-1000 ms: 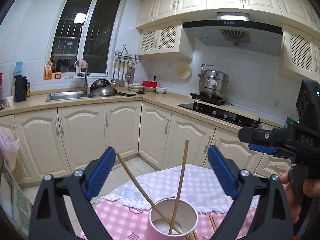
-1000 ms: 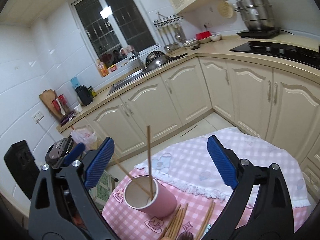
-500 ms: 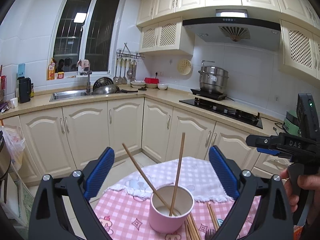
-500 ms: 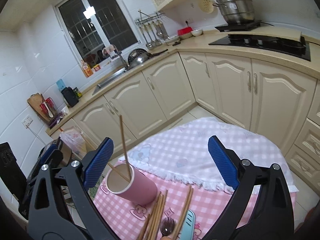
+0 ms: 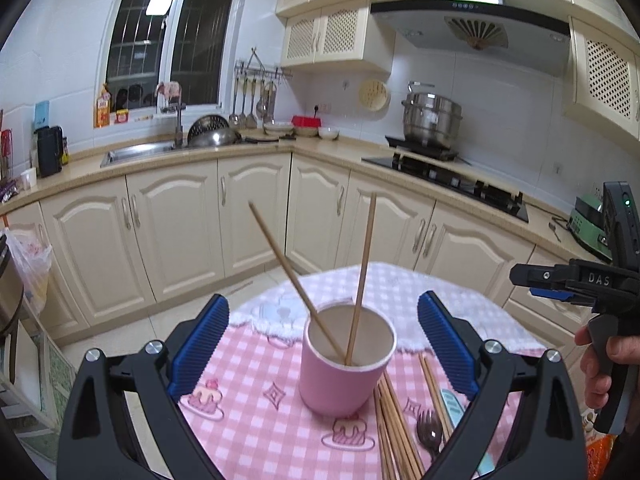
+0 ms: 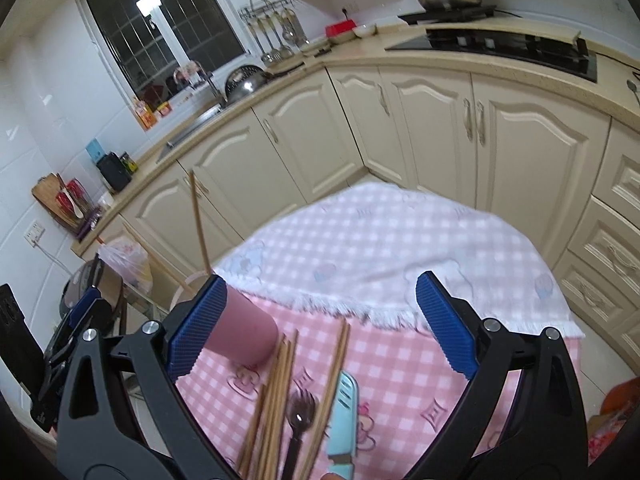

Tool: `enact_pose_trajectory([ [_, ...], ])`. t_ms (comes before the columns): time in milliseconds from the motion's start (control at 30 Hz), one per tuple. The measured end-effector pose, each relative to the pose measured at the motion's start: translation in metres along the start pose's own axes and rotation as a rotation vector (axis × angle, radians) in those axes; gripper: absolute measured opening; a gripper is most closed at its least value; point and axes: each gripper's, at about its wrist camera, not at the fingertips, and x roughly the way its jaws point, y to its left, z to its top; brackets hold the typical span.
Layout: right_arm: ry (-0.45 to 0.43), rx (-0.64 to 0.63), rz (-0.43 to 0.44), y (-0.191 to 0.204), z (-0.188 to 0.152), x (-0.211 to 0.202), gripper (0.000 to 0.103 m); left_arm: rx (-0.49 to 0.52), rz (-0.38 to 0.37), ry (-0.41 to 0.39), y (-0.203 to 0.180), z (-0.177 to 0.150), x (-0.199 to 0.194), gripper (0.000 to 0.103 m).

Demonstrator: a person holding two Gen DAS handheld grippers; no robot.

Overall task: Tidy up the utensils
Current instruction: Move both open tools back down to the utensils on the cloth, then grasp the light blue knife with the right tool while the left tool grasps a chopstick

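Over the last second both cameras are pulling back and tilting down, bringing more of the table into view. The left gripper (image 5: 323,344) is hanging wide open and empty, framing the pink cup (image 5: 347,364), where two chopsticks (image 5: 362,276) are standing. Just right of the cup, loose chopsticks (image 6: 276,396), a dark fork (image 6: 299,412) and a blue-handled utensil (image 6: 342,412) are lying on the checked cloth (image 6: 400,360) (likely next to go in). The right gripper (image 6: 320,332) is hovering open above them, holding nothing. Their near ends are cut off; the blue utensil's type is unclear.

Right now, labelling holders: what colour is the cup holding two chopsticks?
Pink cylindrical cup, clearest in the left wrist view.
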Motion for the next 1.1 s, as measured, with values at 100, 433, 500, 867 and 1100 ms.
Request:
enact_pose_trajectory([
  [100, 0.03, -0.001, -0.017, -0.004, -0.011, 0.001, 0.094, -0.001, -0.002, 0.044, 0.0, -0.011, 0.005, 0.093],
  [433, 0.143, -0.034, -0.081, -0.009, -0.053, 0.01, 0.094, 0.076, 0.007, 0.234, -0.01, -0.057, 0.029, 0.093],
  [500, 0.16, -0.042, -0.096, -0.01, -0.059, 0.012, 0.094, 0.099, 0.005, 0.283, -0.011, -0.067, 0.035, 0.093],
  [867, 0.266, -0.059, -0.166, -0.022, -0.097, 0.03, 0.094, 0.18, -0.008, 0.469, -0.02, -0.111, 0.064, 0.093],
  [1100, 0.299, -0.052, -0.172, -0.026, -0.109, 0.036, 0.094, 0.208, -0.012, 0.536, -0.026, -0.128, 0.075, 0.093],
])
